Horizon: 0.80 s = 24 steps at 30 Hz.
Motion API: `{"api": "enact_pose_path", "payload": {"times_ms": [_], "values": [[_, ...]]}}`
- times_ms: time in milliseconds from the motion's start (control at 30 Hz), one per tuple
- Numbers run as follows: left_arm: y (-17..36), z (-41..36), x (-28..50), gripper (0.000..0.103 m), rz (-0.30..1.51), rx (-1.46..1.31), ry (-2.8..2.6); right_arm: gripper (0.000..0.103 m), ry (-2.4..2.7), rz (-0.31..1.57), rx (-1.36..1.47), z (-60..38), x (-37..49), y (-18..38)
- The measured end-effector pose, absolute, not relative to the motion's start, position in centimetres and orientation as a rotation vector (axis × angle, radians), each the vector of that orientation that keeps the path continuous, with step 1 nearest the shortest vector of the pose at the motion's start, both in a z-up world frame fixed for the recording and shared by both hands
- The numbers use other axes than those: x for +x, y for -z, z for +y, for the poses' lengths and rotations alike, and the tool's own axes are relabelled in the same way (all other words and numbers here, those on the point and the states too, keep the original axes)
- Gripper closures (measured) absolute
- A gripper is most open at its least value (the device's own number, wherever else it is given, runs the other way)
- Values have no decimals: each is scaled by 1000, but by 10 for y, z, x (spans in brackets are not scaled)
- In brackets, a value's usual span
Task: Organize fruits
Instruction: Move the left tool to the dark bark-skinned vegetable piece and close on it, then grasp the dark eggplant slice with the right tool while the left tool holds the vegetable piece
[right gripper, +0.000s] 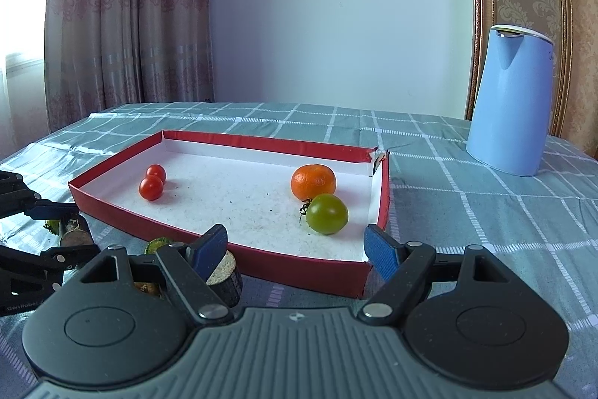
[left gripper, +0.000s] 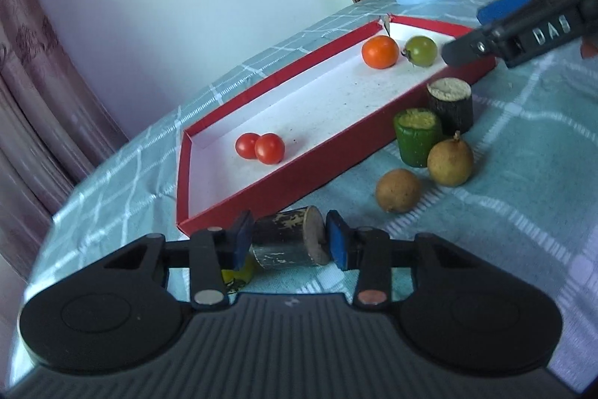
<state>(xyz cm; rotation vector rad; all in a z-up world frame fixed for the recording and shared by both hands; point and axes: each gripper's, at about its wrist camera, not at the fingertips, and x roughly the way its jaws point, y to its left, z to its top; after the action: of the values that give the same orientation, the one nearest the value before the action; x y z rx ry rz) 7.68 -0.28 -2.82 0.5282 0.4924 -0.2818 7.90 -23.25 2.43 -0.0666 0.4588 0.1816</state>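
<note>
A red tray (left gripper: 299, 175) (right gripper: 261, 141) with a white floor holds two cherry tomatoes (left gripper: 261, 147) (right gripper: 152, 182), an orange mandarin (left gripper: 380, 51) (right gripper: 313, 182) and a green tomato (left gripper: 421, 50) (right gripper: 327, 214). My left gripper (left gripper: 289, 240) straddles a dark sugarcane piece (left gripper: 287, 242) lying on its side by the tray's near corner; the pads stand at its ends, contact unclear. My right gripper (right gripper: 299, 249) is open and empty at the tray's near right corner; it also shows in the left wrist view (left gripper: 463, 42).
Outside the tray stand a dark cane stub (left gripper: 450, 104) (right gripper: 224, 277), a green cane stub (left gripper: 418, 137) and two brown round fruits (left gripper: 450, 161) (left gripper: 398, 190). A yellow-green thing (left gripper: 237, 274) lies under the left finger. A blue kettle (right gripper: 510, 100) stands at the back right.
</note>
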Motion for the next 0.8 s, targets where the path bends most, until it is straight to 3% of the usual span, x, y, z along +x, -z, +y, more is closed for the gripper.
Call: {"api": "enact_pose_path", "payload": {"times_ms": [467,700,800], "values": [[16,39,88,70,576,149,353,23,-262,475,64,-252,73,-31],[17,42,88,70,587,130,363,23,-337,474,-134,-218,58,-22],[19,41,93,70,616,131,362,34,-350,495,-195,-206,61,-19]]}}
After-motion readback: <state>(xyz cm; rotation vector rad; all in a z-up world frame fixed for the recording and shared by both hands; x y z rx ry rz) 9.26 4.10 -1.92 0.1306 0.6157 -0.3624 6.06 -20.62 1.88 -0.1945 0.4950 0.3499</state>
